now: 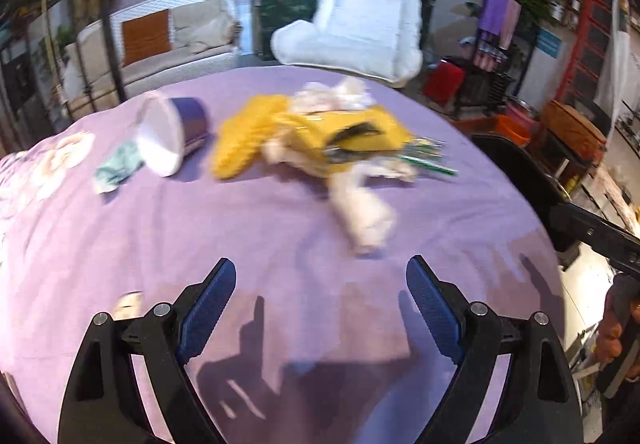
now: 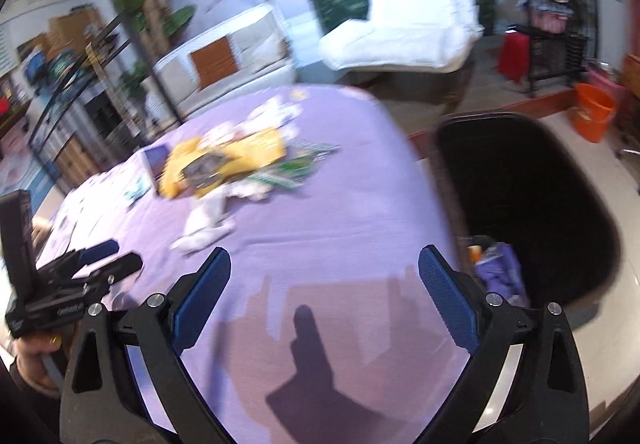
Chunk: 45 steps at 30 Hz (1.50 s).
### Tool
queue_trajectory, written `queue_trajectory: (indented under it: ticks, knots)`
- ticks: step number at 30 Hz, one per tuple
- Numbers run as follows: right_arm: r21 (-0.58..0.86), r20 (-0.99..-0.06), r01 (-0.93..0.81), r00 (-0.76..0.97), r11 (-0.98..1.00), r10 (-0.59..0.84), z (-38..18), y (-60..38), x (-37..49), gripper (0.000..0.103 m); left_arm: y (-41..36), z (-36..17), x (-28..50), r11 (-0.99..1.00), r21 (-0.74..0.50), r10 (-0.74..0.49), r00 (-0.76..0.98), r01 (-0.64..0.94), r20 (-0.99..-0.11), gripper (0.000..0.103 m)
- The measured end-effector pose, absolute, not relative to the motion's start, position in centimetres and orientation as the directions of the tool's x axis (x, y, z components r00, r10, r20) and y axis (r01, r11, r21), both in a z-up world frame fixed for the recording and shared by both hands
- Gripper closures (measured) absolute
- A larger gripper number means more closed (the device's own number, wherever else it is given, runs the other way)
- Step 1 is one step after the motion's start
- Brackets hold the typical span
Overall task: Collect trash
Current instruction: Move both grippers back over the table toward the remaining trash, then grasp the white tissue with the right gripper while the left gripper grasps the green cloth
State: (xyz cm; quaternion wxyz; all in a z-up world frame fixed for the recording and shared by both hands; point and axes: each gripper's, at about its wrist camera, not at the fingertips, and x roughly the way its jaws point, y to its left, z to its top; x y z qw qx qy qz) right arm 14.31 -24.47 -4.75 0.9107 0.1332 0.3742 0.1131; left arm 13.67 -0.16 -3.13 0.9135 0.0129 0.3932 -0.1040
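Trash lies in a heap on the purple tablecloth: a yellow wrapper, crumpled white tissue, a green packet, a tipped white and purple cup and a teal scrap. My left gripper hovers open and empty above the near part of the cloth, short of the tissue. My right gripper is open and empty too, over the cloth's near right edge. The heap lies ahead and left of it. The left gripper's body shows at that view's left edge.
A black trash bin stands off the table's right side with purple and orange waste inside. An orange bucket, a white armchair and a sofa stand beyond. A hand holds the right gripper.
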Motion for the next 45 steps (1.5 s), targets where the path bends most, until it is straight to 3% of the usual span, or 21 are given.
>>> queue_trajectory:
  ticks: [9,18,27,30,33,35,37,45]
  knots:
    - [0.309,-0.71,-0.297,0.561,0.904,0.427,-4.6,-15.9,18.5,0.011,9.3,-3.7,16.0,0.998,-0.025,-0.061,0.65,0.065,-0.757,0.017]
    - [0.278,-0.784,-0.339,0.461,0.899,0.417,-7.0,-10.8,23.5,0.031,15.1,-4.9,21.3,1.0,0.0,0.002,0.602,-0.003,-0.798,0.025]
    - [0.26,-0.822,-0.346,0.412,0.902,0.395,-8.1,-9.5,25.1,0.059,17.8,-5.5,27.6,0.999,-0.011,0.015,0.584,-0.041,-0.811,0.033]
    - [0.268,-0.824,-0.346,0.401,0.899,0.4,-8.1,-9.6,25.1,0.068,18.1,-6.0,29.5,0.998,-0.022,0.011,0.565,-0.052,-0.825,0.04]
    - [0.259,-0.823,-0.35,0.409,0.9,0.395,-7.8,-9.5,24.8,0.072,17.9,-6.4,30.4,0.998,0.001,0.036,0.57,-0.061,-0.821,0.054]
    - [0.255,-0.819,-0.352,0.416,0.901,0.395,-7.6,-9.5,24.5,0.073,17.8,-6.2,30.4,0.998,0.001,0.036,0.576,-0.062,-0.817,0.082]
    - [0.269,-0.813,-0.348,0.418,0.898,0.405,-7.5,-9.5,24.2,0.074,17.6,-6.0,30.0,0.998,-0.013,0.023,0.578,-0.058,-0.815,0.09]
    - [0.322,-0.779,-0.334,0.438,0.886,0.449,-6.7,-10.5,22.0,0.075,17.5,-4.4,24.9,0.992,-0.074,0.01,0.631,-0.106,-0.776,0.095]
